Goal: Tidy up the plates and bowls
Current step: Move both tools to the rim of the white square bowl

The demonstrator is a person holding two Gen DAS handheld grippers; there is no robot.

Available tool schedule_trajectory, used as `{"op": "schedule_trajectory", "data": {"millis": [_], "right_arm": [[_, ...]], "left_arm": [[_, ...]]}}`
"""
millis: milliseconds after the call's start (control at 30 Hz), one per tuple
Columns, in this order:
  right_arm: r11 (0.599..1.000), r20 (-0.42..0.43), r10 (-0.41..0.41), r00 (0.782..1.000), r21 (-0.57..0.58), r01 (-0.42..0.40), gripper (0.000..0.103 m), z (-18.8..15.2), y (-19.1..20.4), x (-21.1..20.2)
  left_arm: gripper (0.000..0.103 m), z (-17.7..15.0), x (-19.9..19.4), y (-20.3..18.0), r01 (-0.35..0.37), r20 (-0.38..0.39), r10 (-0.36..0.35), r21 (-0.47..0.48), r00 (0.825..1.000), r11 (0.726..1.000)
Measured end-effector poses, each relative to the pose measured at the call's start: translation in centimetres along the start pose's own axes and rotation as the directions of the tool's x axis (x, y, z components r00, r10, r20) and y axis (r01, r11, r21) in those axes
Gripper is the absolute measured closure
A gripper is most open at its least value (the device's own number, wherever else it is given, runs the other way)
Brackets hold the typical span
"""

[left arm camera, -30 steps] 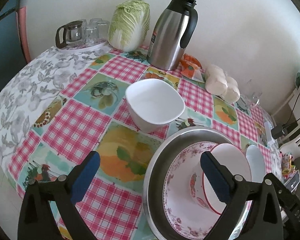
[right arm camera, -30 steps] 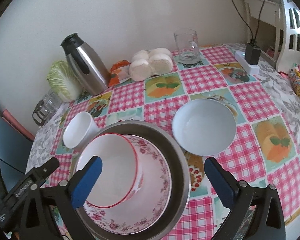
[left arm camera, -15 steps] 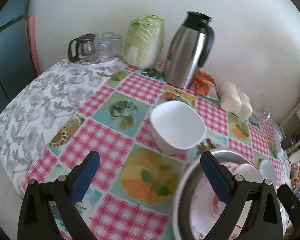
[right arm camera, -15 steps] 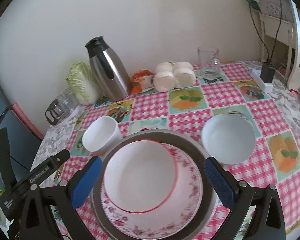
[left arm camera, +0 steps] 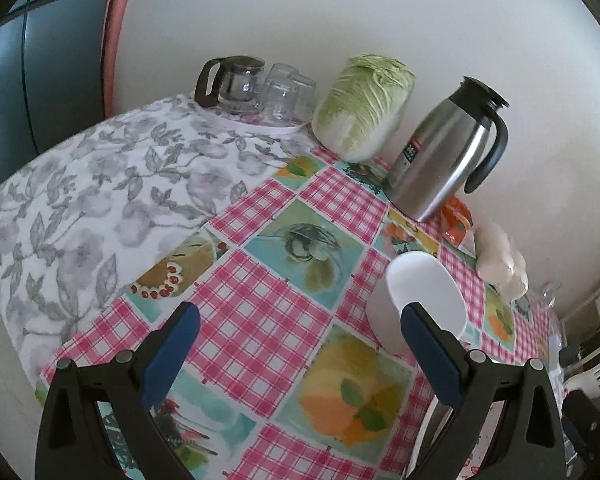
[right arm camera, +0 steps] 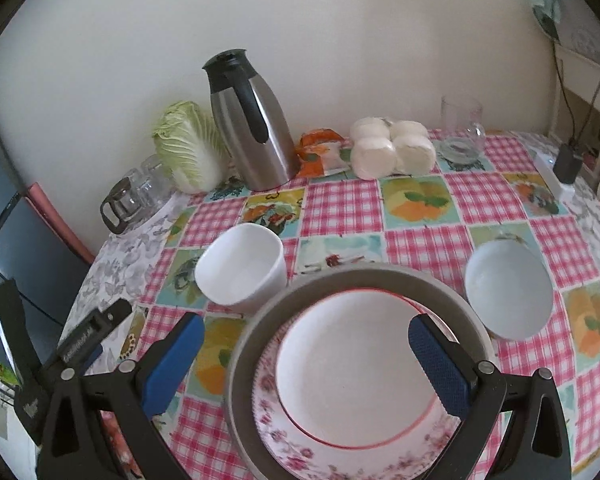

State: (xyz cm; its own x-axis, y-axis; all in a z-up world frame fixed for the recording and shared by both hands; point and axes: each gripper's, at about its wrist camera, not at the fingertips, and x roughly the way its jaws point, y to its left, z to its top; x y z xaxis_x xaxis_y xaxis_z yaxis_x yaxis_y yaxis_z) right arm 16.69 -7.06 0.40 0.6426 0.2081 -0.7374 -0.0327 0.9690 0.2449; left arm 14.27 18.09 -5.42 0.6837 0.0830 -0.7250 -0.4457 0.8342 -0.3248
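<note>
On the worktop (right arm camera: 416, 240), covered by a pink checked cloth with fruit panels, the things run from left to right in the right wrist view. At about ten o'clock a glass pot (right arm camera: 120, 200) and tumblers stand near the wall, with a napa cabbage (right arm camera: 187, 146) just beside them. A steel thermos jug (right arm camera: 251, 128) stands at eleven o'clock, an orange packet (right arm camera: 320, 152) touching its base side, then a pack of white buns (right arm camera: 392, 148) at twelve and a glass mug (right arm camera: 462, 128) at one.

Nearer the camera, a white square bowl (right arm camera: 239, 276) sits at nine o'clock of the metal basin (right arm camera: 239, 344), just beside its rim. Inside the basin lies a floral plate (right arm camera: 283, 436), and a red-rimmed bowl (right arm camera: 352, 368) rests in that plate. A white round bowl (right arm camera: 508, 288) stands at two o'clock of the basin, close to its rim but apart from it.

The left gripper (left arm camera: 300, 336) hovers above the cloth with its jaws spread wide and nothing between them; the square bowl (left arm camera: 420, 304) lies partly behind its right finger. The right gripper (right arm camera: 306, 344) hangs over the basin, jaws likewise wide apart and empty, the left gripper's body (right arm camera: 71, 352) showing at eight o'clock.
</note>
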Motion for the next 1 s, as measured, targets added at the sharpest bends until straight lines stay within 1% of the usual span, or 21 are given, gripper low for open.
{"op": "schedule_trajectory", "data": {"millis": [133, 233, 300, 400, 433, 500, 600, 733, 800, 833, 900, 967, 1000], "right_arm": [[0.999, -0.01, -0.03, 1.0, -0.027, 0.029, 0.0, 1.2, 1.7, 0.6], [0.998, -0.029, -0.044, 0.999, -0.048, 0.042, 0.0, 1.9, 2.9, 1.1], [0.997, -0.041, -0.054, 0.998, -0.057, 0.052, 0.0, 2.3, 3.5, 1.4], [0.998, -0.064, -0.055, 0.996, -0.047, 0.052, 0.0, 3.2, 4.1, 2.0], [0.998, -0.072, -0.054, 0.996, -0.044, 0.05, 0.0, 3.5, 4.3, 2.2], [0.997, -0.076, -0.058, 0.995, -0.05, 0.054, 0.0, 4.0, 4.8, 2.5], [0.993, -0.099, -0.088, 0.991, -0.083, 0.079, 0.0, 4.6, 5.6, 3.5], [0.994, -0.142, -0.091, 0.986, -0.077, 0.08, 0.0, 5.2, 6.0, 5.5], [0.993, -0.163, -0.103, 0.981, -0.077, 0.092, 0.0, 5.3, 6.0, 6.5], [0.992, -0.172, -0.114, 0.979, -0.075, 0.102, 0.0, 5.4, 6.0, 6.9], [0.991, -0.192, -0.131, 0.973, -0.054, 0.122, 0.0, 5.5, 5.7, 7.9], [0.992, -0.206, -0.125, 0.971, -0.032, 0.121, 0.001, 5.7, 5.5, 8.7], [0.992, -0.211, -0.126, 0.969, -0.027, 0.123, 0.005, 5.8, 5.4, 9.1]], "left_arm": [[0.003, 0.2, 0.8, 0.9, 0.019, -0.029, -0.021, -0.042, 0.999, 0.999], [0.003, 0.3, 1.2, 1.4, 0.05, -0.042, -0.053, -0.08, 0.998, 0.996], [0.003, 0.5, 1.5, 1.7, 0.083, -0.049, -0.089, -0.112, 0.995, 0.99], [0.003, 0.7, 2.1, 2.0, 0.099, -0.063, -0.109, -0.141, 0.992, 0.985], [0.003, 0.7, 2.5, 2.1, 0.114, -0.072, -0.127, -0.157, 0.989, 0.981], [0.003, 0.8, 3.2, 2.4, 0.139, -0.093, -0.158, -0.185, 0.983, 0.973], [0.003, 0.9, 4.6, 2.6, 0.17, -0.148, -0.205, -0.219, 0.967, 0.961], [0.003, 1.0, 5.8, 2.7, 0.155, -0.178, -0.196, -0.223, 0.964, 0.962], [0.003, 1.1, 6.8, 2.6, 0.164, -0.213, -0.213, -0.227, 0.954, 0.96], [0.003, 1.1, 7.3, 2.6, 0.175, -0.235, -0.232, -0.24, 0.944, 0.955], [0.003, 1.3, 8.3, 2.7, 0.2, -0.277, -0.281, -0.287, 0.919, 0.937], [0.003, 1.9, 8.7, 2.4, 0.196, -0.284, -0.273, -0.271, 0.919, 0.942], [0.003, 2.2, 8.8, 2.1, 0.196, -0.291, -0.269, -0.255, 0.918, 0.947]]}}
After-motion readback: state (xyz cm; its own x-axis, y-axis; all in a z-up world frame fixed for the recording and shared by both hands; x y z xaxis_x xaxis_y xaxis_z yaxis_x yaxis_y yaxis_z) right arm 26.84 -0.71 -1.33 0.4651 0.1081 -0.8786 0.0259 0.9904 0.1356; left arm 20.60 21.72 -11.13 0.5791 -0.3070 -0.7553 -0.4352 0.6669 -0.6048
